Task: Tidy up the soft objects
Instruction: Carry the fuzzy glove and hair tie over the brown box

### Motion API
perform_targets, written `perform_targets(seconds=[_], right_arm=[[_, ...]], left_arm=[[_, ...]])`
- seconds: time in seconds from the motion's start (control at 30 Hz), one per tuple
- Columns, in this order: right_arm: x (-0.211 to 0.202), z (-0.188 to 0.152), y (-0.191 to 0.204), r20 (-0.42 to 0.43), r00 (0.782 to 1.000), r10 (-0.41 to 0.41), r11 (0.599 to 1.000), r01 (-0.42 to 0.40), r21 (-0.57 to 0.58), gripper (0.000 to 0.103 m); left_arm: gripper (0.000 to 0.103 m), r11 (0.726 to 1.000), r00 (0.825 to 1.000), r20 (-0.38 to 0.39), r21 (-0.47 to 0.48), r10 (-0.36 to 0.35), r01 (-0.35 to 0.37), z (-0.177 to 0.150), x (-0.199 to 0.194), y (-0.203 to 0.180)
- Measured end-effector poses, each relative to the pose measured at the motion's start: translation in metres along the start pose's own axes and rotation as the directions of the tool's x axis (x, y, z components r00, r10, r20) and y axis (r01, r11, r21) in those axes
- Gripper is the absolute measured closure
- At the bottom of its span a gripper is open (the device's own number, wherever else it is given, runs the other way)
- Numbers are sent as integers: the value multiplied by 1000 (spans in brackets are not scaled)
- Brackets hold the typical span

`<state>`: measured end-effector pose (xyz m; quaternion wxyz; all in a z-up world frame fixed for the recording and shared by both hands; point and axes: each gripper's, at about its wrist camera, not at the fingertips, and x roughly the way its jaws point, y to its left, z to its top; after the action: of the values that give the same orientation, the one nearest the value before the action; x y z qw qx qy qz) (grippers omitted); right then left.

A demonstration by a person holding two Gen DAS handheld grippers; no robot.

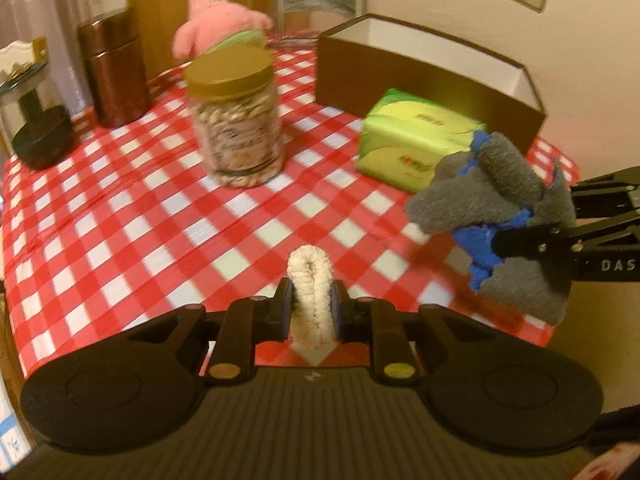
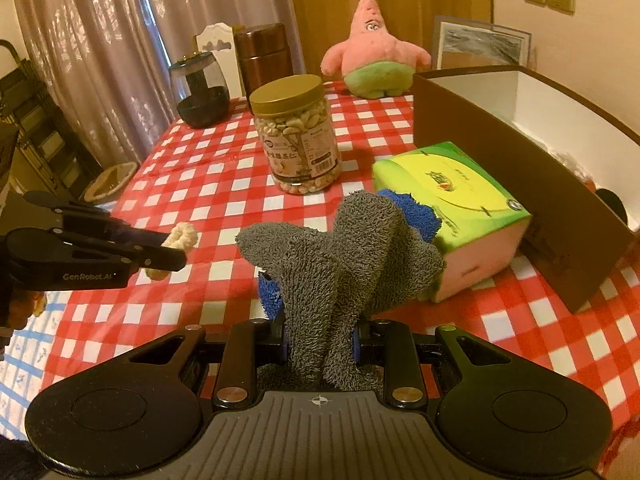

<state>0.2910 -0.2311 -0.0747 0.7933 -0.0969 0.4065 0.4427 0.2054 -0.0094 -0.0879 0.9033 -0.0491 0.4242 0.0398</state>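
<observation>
My left gripper (image 1: 311, 303) is shut on a cream fuzzy scrunchie (image 1: 310, 292) and holds it above the checked tablecloth; it also shows at the left of the right wrist view (image 2: 182, 236). My right gripper (image 2: 320, 340) is shut on a grey and blue towel cloth (image 2: 344, 264), held above the table near the green tissue pack (image 2: 448, 204). The cloth shows at the right in the left wrist view (image 1: 496, 204). A pink starfish plush (image 2: 372, 52) sits upright at the table's far side. An open brown box (image 2: 500, 152) with a white inside stands at the right.
A nut jar with a gold lid (image 2: 298, 136) stands mid-table. A brown canister (image 2: 264, 56) and a dark glass jar (image 2: 200, 92) stand at the far left. A framed picture (image 2: 480, 42) leans against the wall. The table's near edge (image 2: 60, 308) drops off at the left.
</observation>
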Motion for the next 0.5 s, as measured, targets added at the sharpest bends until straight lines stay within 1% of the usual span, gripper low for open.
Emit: perform_targets(seconds=[0.13,0.27,0.5], right_arm=[[-18,-7,-9,-5,1000,-8,1000,8,20,76],[-39,-14,-25,-10,999,-39,998,39,44,76],[-77,-24,-64,-6,991,-132,986,132,101,76]], left_arm=[[85,999,999,8,37,-39,39,9,-1,-21],[85,994,996,19,73,-86,84,19,-1,-43],[85,976,985,37,149,-168,161,45,6,-89]])
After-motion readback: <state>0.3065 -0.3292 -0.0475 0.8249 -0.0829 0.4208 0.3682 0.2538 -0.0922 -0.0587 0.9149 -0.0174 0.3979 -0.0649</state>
